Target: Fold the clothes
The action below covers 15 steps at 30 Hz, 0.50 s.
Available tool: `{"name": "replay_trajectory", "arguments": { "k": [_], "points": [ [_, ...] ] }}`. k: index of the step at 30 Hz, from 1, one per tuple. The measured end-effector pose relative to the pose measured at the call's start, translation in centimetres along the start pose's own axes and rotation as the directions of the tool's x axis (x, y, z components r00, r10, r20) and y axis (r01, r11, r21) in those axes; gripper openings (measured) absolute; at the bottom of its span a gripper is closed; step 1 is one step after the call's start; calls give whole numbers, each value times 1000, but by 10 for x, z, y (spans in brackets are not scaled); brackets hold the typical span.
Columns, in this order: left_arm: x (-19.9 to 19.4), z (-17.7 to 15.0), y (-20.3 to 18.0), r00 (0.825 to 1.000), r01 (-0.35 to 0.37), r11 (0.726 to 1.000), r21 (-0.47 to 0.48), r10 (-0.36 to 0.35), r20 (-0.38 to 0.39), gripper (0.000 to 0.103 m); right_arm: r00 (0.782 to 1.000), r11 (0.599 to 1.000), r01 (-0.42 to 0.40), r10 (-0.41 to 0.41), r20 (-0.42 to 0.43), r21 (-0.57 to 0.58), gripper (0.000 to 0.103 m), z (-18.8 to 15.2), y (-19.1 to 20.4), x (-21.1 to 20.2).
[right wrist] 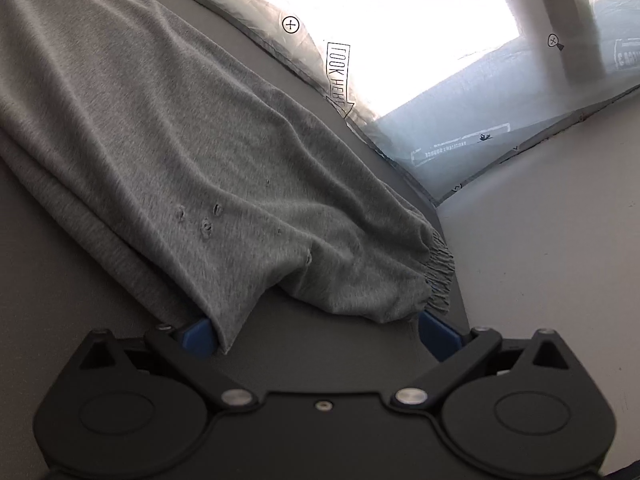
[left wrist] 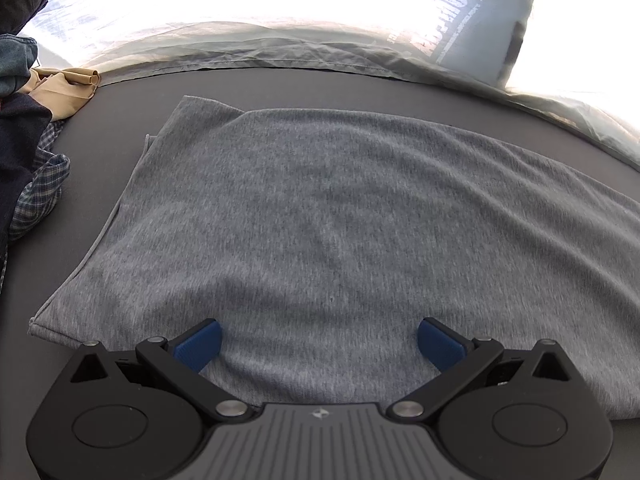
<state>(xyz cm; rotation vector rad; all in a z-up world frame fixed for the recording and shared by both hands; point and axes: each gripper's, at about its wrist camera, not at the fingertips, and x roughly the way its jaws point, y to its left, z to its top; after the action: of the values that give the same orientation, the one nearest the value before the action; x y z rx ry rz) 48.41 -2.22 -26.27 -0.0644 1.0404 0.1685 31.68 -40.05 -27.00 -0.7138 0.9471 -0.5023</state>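
The grey garment (left wrist: 320,216) lies spread on the dark grey tabletop (left wrist: 248,88), folded into a broad, roughly rectangular slab; in the left wrist view its doubled edge runs down the left side and its near left corner sits close to the near edge of the tabletop. The left gripper (left wrist: 319,342) hovers over the near part of the cloth with its blue fingertips (left wrist: 200,344) spread wide apart; nothing is between them, and whether they touch the fabric cannot be told.

Only the left wrist view shows the heap of other clothes (left wrist: 28,152) at the left edge of the tabletop: a checked piece, a dark navy one, a tan one and something denim-blue, piled together and apart from the garment; the same view shows a pale printed sheet (left wrist: 472,28) beyond the far edge, with an orange-and-green picture at the top.

Only the right wrist view shows the garment's gathered, ribbed hem (right wrist: 440,272) bunched at the right edge of the tabletop, and several small holes (right wrist: 206,226) in the fabric; here the cloth is rumpled in long folds rather than flat. The right gripper (right wrist: 319,336) is also wide open and grips nothing; a loose flap of the garment drapes over its left fingertip (right wrist: 196,338), while the right fingertip sits just beside the hem. A light grey floor (right wrist: 540,240) lies past the right edge.
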Motion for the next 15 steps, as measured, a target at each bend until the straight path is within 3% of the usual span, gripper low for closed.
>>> {"name": "replay_trajectory", "arguments": {
  "k": [5,10,15],
  "points": [
    [-1,2,3,1000,7,1000,7,-7,-15,103,999,999,2,1,50,-41,102,13,6,-8],
    [-19,-7,21,1000,-6,1000,-11,6,-21,103,999,1000,17,-16,36,-14,102,21,3,-3],
    [-52,-29,68,999,-53,988,-143,54,3,102,1000,1000,18,-18,20,0,102,18,1,-2]
  ]
}}
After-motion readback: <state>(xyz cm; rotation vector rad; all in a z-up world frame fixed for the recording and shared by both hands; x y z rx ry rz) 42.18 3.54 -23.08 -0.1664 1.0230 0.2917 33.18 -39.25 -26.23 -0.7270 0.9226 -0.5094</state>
